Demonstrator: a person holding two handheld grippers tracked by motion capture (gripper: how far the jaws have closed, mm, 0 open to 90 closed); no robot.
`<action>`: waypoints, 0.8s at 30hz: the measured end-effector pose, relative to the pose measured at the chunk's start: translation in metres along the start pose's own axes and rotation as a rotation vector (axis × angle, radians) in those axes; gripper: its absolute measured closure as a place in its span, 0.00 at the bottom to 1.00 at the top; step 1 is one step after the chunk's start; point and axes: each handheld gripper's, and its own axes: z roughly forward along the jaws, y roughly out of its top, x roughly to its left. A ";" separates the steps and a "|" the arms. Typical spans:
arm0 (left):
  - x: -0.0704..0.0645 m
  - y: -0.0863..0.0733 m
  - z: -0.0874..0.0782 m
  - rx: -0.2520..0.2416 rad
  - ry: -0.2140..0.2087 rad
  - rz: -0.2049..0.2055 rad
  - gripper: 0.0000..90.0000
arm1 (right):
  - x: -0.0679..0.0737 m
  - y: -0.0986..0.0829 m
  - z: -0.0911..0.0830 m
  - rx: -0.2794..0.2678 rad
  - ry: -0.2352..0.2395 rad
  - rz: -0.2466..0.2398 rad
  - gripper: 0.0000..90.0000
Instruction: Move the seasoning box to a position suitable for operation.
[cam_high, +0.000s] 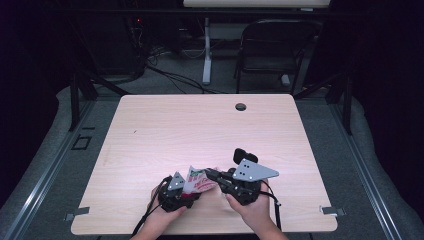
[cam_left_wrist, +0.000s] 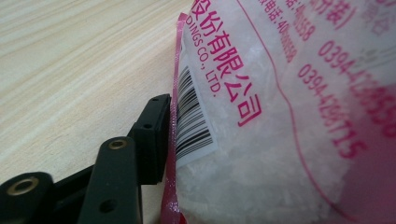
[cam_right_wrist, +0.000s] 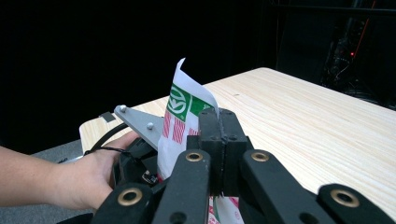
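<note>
Left gripper (cam_high: 186, 192) sits just left of the bag (cam_high: 199, 182), near the table's (cam_high: 210, 125) front edge. In the left gripper view one black jaw lies flat against the bag's pink sealed edge (cam_left_wrist: 173, 116), beside the barcode; the second jaw is hidden behind the bag, so I cannot tell for certain that this gripper is clamped.

Bag: thin plastic pouch, white with pink-red print and stripes, a green logo (cam_right_wrist: 178, 103) near the top corner. Close up, the film is translucent, with white granular contents (cam_left_wrist: 243, 177) showing through and pink Chinese characters, Latin letters and digits printed across it. It is lifted between the two grippers, its lower part close to the tabletop.

Right gripper (cam_high: 215, 176) is just right of the bag. In the right gripper view its jaws are pressed together with the bag's film pinched between them; one white corner (cam_right_wrist: 180, 65) rises free above the jaw tips.

Orientation: the bag's long axis runs roughly left to right, parallel to the table's front edge, with the sealed edge towards the left gripper and the logo corner tilted upward.

Room: the wooden surface beyond the bag, towards the grommet hole (cam_high: 241, 106) at the far edge, is bare; likewise to either side. The front edge is just behind both hands.
</note>
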 end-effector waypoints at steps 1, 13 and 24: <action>0.000 0.000 0.000 0.000 0.004 0.004 0.57 | 0.000 0.000 0.000 -0.001 0.000 0.001 1.00; -0.003 0.001 -0.002 -0.002 0.035 0.044 0.66 | 0.000 -0.001 0.000 -0.001 0.003 0.002 1.00; -0.004 0.004 -0.008 0.005 0.074 0.061 0.73 | -0.002 0.000 -0.002 0.005 -0.004 0.004 1.00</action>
